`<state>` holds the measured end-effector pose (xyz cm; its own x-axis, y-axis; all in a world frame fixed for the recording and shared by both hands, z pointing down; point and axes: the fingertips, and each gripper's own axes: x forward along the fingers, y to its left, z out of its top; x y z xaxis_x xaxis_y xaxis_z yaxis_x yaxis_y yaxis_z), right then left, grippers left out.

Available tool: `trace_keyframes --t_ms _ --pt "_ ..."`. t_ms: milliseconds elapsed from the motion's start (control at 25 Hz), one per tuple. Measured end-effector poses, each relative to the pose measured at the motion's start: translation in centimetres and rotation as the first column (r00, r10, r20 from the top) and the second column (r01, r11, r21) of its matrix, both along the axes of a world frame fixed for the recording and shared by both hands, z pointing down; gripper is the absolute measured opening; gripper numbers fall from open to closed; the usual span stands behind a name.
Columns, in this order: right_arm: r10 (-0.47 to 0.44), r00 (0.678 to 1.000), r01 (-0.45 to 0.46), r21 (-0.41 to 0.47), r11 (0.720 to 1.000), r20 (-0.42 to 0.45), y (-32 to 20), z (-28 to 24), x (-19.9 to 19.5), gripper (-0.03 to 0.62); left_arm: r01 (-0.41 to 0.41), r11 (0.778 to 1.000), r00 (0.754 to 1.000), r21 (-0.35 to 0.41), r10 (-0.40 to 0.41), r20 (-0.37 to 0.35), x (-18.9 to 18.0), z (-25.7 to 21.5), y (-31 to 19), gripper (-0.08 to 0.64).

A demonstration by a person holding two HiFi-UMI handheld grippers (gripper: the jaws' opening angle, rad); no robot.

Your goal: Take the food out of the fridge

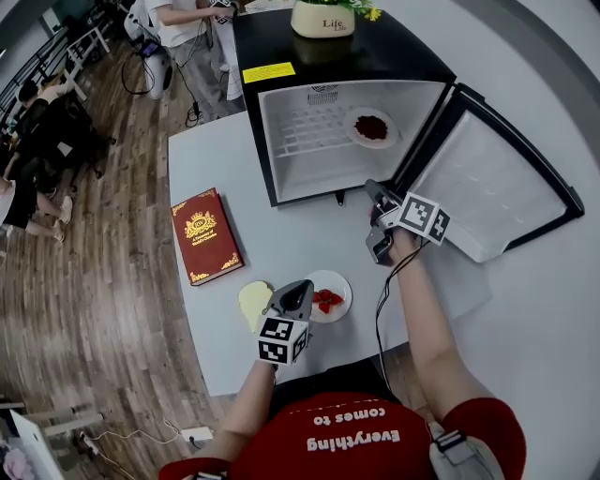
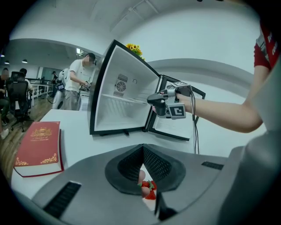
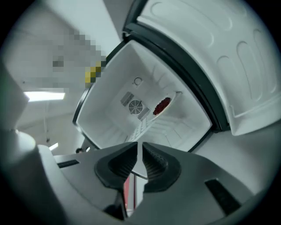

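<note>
Small black fridge (image 1: 337, 56) stands open at the top centre of the head view, its door (image 1: 497, 183) swung out to the right over the white table (image 1: 216, 159). A plate of dark red food (image 1: 371, 127) is inside it, on the wire shelf (image 1: 314, 131), toward the right wall; the right gripper view shows the same plate (image 3: 162, 105) near the centre of the frame. The right gripper (image 1: 375, 192) hovers just outside the fridge's lower right corner, beside the door hinge, pointing into the cavity. Its jaws (image 3: 140, 151) stand a narrow slit apart with nothing between them. In the lower centre of the head view, the left gripper (image 1: 302, 286) is over the left rim of a second white plate (image 1: 336, 281) of strawberries (image 1: 327, 300) on the table. Its tips (image 2: 143, 149) are pressed together, and the strawberries (image 2: 149, 190) show below through the gap behind them. Whether the tips touch the plate's rim is hard to make out. A pale yellow item (image 1: 253, 302) lies just left of that plate, and a red book (image 1: 206, 236) with gold trim lies farther up and to the left. A cream flowerpot (image 1: 322, 19) sits on top of the fridge.
</note>
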<state>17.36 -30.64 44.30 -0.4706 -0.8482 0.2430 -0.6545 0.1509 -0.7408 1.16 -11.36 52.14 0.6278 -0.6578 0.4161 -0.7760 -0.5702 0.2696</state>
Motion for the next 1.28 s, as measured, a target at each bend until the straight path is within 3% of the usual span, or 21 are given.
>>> trace_keyframes --t_ms 120,200,440,520,840,1080,1280 --pt "0.082 0.973 -0.072 -0.055 0.996 0.215 -2.6 0.6 1.9 0.115 0.003 1.000 1.000 -0.012 -0.003 0.002 -0.3 0.4 0.0 0.002" --pt "0.128 0.933 -0.102 -0.096 0.990 0.336 -3.9 1.5 3.1 0.124 0.000 1.000 1.000 -0.014 0.001 0.004 -0.3 0.4 -0.1 0.002" --pt "0.240 0.808 -0.177 -0.167 0.970 0.538 -8.0 2.5 5.7 0.130 -0.004 1.000 1.000 -0.024 0.005 0.010 -0.5 0.5 -0.1 0.002" --pt "0.268 0.779 -0.193 -0.190 0.963 0.567 -9.3 2.8 6.2 0.132 -0.005 1.000 1.000 -0.028 0.005 0.008 -0.3 0.6 -0.1 0.002" --pt "0.351 0.735 -0.237 -0.265 0.935 0.581 -11.8 3.9 7.1 0.131 -0.018 0.999 0.999 -0.031 0.019 0.033 2.5 0.1 -3.9 0.002" --pt "0.356 0.711 -0.240 -0.267 0.933 0.606 -12.3 4.1 7.3 0.118 -0.057 0.998 0.994 0.029 0.054 0.096 6.5 -2.6 -11.6 0.002" --pt "0.338 0.713 -0.218 -0.264 0.940 0.614 -12.7 3.7 7.2 0.074 -0.071 0.996 0.991 0.054 0.064 0.114 8.6 -4.6 -15.1 0.002"
